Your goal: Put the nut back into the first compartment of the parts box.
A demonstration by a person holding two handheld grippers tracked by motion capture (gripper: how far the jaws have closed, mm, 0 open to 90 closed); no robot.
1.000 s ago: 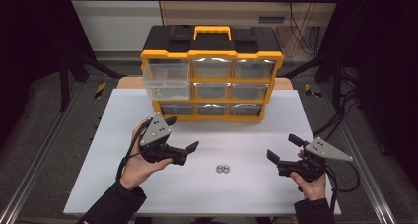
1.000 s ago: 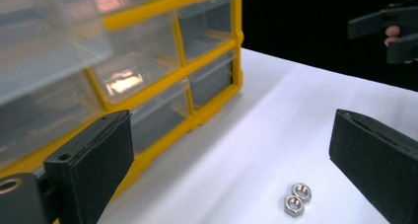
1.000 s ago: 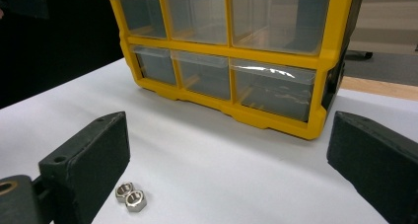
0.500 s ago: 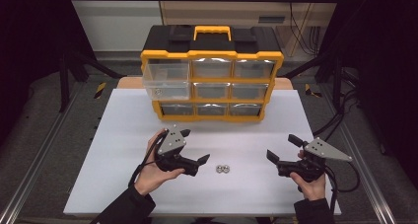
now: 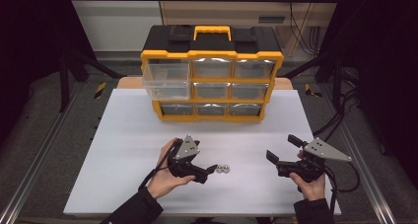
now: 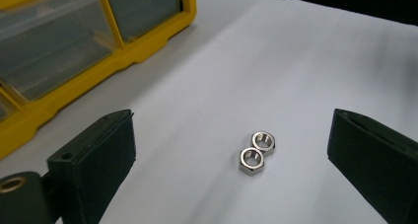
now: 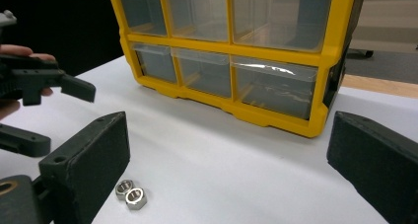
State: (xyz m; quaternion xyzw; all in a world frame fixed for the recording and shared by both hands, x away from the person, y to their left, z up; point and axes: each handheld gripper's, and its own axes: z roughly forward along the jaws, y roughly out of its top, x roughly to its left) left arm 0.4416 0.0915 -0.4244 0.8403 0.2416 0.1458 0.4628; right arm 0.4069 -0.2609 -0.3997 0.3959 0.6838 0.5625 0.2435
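On the white table [image 5: 123,150], two small silver hex nuts [image 5: 223,169] lie flat and touching each other, near the front edge and between the two grippers. No brand, label or writing can be read anywhere on them or on the yellow and black drawer cabinet [image 5: 212,76] standing at the back of the table. That cabinet shows nine clear drawers in three rows of three; the top left drawer [image 5: 166,78] is pulled out and juts forward of the others. The left gripper [image 5: 211,171] has slid right and forward since a second ago, so its jaw tips now sit just beside the nuts; its jaws stand wide apart with nothing between them, and in the left gripper view the nuts [image 6: 256,153] lie on the table between and a little beyond the two black jaws. The right gripper [image 5: 281,150] has stayed where it was, well to the right of the nuts, jaws spread wide and holding nothing.
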